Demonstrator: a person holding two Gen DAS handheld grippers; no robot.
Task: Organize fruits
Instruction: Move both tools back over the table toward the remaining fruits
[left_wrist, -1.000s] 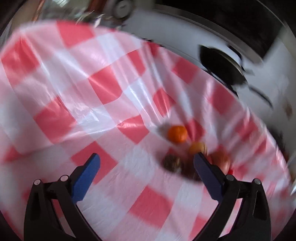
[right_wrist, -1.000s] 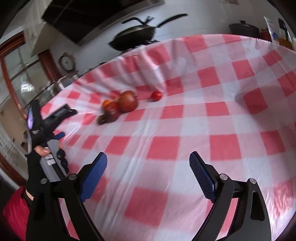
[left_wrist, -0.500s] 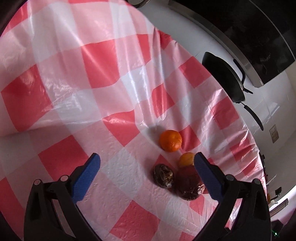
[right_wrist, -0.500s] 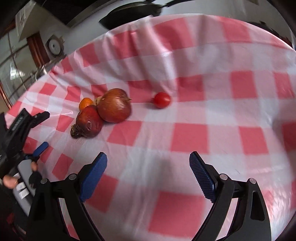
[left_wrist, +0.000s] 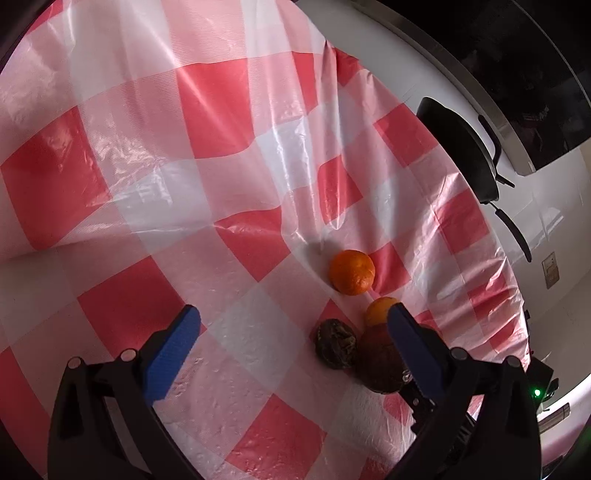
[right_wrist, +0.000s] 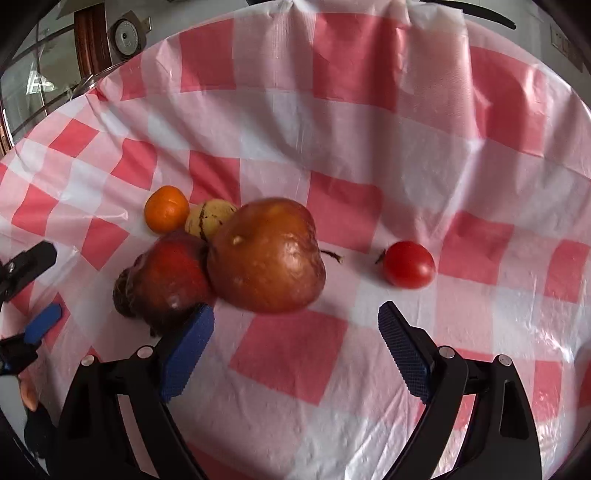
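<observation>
A cluster of fruit lies on the red-and-white checked cloth (right_wrist: 406, 155). In the right wrist view a large brown-red apple (right_wrist: 267, 254) touches a dark red fruit (right_wrist: 170, 277), with a yellowish fruit (right_wrist: 208, 219) and an orange (right_wrist: 166, 208) behind them. A small red tomato (right_wrist: 408, 264) lies apart to the right. My right gripper (right_wrist: 295, 321) is open and empty just short of the apple. In the left wrist view an orange (left_wrist: 352, 272), a smaller orange fruit (left_wrist: 380, 310), a dark wrinkled fruit (left_wrist: 335, 343) and a dark red fruit (left_wrist: 380, 363) lie ahead of my open, empty left gripper (left_wrist: 293, 325).
A black pan (left_wrist: 461, 147) stands on the white counter beyond the cloth's far edge. The left gripper also shows at the left edge of the right wrist view (right_wrist: 29, 291). A window and a round dial (right_wrist: 127, 35) are at the far left.
Both grippers have moved closer to the fruit cluster, which now looks much larger in both views. Both stay open.
</observation>
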